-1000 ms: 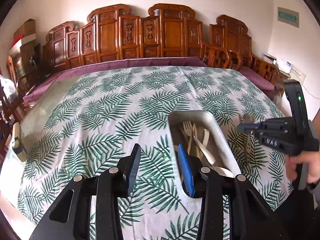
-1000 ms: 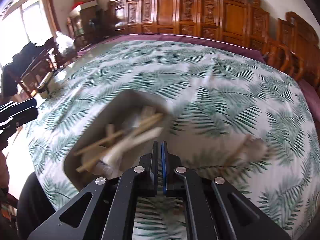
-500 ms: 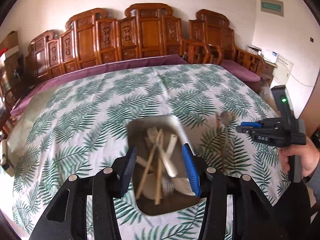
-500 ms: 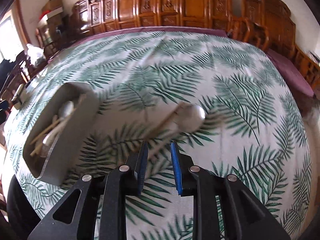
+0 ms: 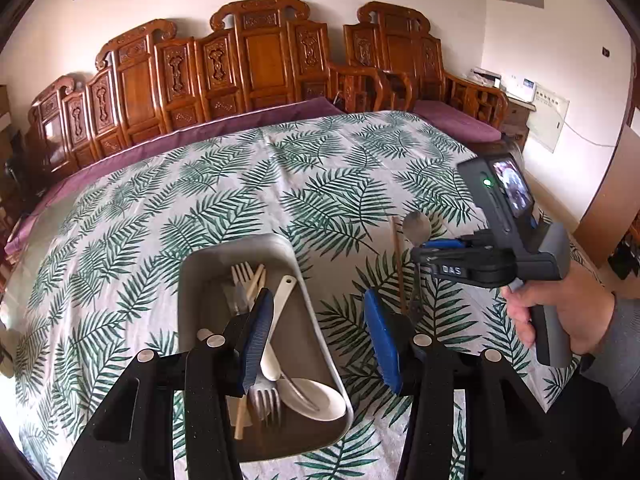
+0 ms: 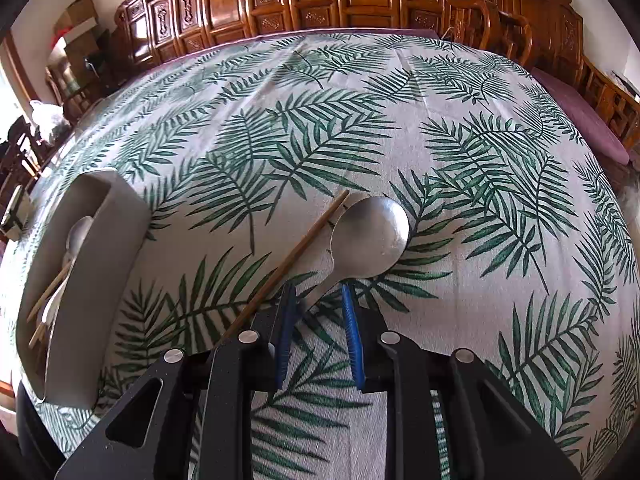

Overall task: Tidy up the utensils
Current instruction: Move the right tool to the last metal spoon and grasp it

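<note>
Most utensils lie in your tray [image 5: 192,280]; at its 3 o'clock wait a spoon [image 6: 370,232] and chopstick [image 6: 296,252], your right tool [image 6: 318,308] wide around the spoon's handle, your left tool [image 5: 316,334] wide, empty.

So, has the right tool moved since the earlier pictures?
Yes. The right tool went rightward, away from the tray, and now straddles the spoon handle on the tablecloth.

1 tray [image 5: 188,280], 2 forks [image 5: 240,276], 1 white spoon [image 5: 312,402], 1 metal spoon [image 6: 370,236], 1 loose chopstick [image 6: 288,264].
</note>
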Motion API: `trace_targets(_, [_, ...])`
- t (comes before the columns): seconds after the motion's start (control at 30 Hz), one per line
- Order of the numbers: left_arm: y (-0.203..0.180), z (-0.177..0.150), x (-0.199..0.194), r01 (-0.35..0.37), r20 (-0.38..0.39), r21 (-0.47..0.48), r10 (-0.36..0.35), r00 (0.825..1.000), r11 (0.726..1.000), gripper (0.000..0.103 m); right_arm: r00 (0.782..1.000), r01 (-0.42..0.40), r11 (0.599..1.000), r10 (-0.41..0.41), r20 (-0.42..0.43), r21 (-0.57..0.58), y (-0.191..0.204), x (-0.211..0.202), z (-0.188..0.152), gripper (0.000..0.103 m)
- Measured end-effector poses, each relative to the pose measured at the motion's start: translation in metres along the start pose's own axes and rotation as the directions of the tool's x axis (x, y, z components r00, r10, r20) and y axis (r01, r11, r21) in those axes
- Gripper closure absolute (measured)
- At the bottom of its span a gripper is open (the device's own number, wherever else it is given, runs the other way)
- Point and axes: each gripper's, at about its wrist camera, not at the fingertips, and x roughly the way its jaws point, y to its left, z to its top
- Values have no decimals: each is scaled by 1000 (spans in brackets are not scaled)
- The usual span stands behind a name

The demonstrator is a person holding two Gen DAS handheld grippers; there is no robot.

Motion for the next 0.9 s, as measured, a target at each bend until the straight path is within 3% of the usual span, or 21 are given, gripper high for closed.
trace_targets(0.33, [-6, -1, 8, 6, -17, 1, -6, 1000, 1000, 58, 996, 81, 994, -83, -28, -74, 11, 7, 5, 74])
trace_targets(0.4, [-9, 0, 8, 7, -18, 6, -7, 1000, 1000, 58, 996, 84, 994, -86, -33, -72, 8, 6, 4, 85])
trace_targets(0.57, [-16, 3, 12, 11, -21, 16, -10, 1000, 1000, 58, 995, 86, 994, -89, -48, -67, -6, -1, -2, 96])
trace_targets(0.9, [-48, 9, 32, 41, -48, 49, -39, 998, 998, 58, 996, 68, 994, -73, -51, -86, -34, -24, -33, 96])
